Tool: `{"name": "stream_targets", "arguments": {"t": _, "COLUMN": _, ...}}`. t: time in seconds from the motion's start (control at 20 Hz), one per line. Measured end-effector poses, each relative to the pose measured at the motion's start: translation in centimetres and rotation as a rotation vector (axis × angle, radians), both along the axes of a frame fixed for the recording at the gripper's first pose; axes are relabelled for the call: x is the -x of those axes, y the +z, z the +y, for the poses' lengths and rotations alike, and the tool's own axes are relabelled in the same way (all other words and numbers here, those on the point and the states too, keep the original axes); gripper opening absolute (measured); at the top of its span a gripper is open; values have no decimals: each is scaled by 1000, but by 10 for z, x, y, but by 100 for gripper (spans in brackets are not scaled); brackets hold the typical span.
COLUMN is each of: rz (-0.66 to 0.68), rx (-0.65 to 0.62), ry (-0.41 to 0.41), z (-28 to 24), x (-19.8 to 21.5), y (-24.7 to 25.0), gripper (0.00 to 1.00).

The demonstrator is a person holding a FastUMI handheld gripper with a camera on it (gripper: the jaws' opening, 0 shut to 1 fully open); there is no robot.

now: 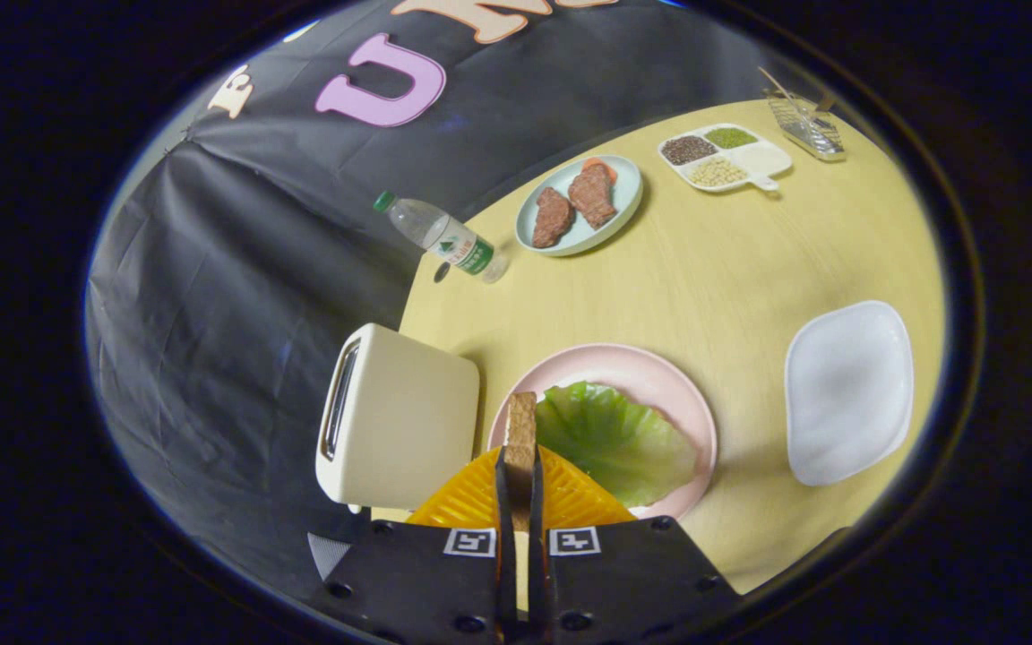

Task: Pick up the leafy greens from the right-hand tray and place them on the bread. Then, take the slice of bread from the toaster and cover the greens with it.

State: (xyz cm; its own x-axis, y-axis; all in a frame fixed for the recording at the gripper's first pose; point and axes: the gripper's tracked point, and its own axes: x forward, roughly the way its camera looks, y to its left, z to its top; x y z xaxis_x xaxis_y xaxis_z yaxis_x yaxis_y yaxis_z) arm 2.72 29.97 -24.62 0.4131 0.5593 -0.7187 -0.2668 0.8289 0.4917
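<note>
Between the fingers of the hand-held gripper [520,488] stands a slice of bread [520,439], held on edge with its browned crust facing the camera; both fingers press against its flat sides, so the hand-held gripper is closed on it. Just beyond and below the slice lies the pink plate [659,376], taken here as the landmark. On that plate rests a large leafy green [614,439], spread flat and covering most of the plate's near half; whether bread lies beneath it cannot be told. The held slice hangs over the plate's left rim, at the leaf's left edge. Left of the plate, just beside it, stands a cream toaster [399,421] with its slot turned toward the booth wall. Right of the plate, well apart, sits a white square tray [849,390]. Beyond the plate, a pale blue plate [623,193] carries two pieces of cooked meat [574,206], with a clear water bottle [440,237] lying to its left. Farther off are a divided dish of grains [724,157] and a wire basket [804,125]. All rest on the yellow tabletop [731,269].
</note>
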Motion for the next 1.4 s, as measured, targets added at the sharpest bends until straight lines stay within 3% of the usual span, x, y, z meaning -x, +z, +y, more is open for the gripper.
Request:
{"name": "stream_targets", "arguments": {"t": 0.5, "rz": 51, "rx": -33, "ry": 41, "z": -28, "x": -6, "y": -30, "gripper": 11}}
{"name": "stream_targets", "arguments": {"t": 0.75, "rz": 30, "rx": 11, "ry": 26, "z": -45, "x": -12, "y": -36, "gripper": 36}}
{"name": "stream_targets", "arguments": {"t": 0.8, "rz": 23, "rx": 15, "ry": 21, "z": -48, "x": -11, "y": -35, "gripper": 36}}
{"name": "stream_targets", "arguments": {"t": 1.2, "rz": -139, "rx": 53, "ry": -43, "z": -77, "x": -23, "y": -8, "gripper": 99}}
{"name": "stream_targets", "arguments": {"t": 1.4, "rz": -257, "rx": 67, "ry": -62, "z": -90, "x": -13, "y": 20, "gripper": 100}}
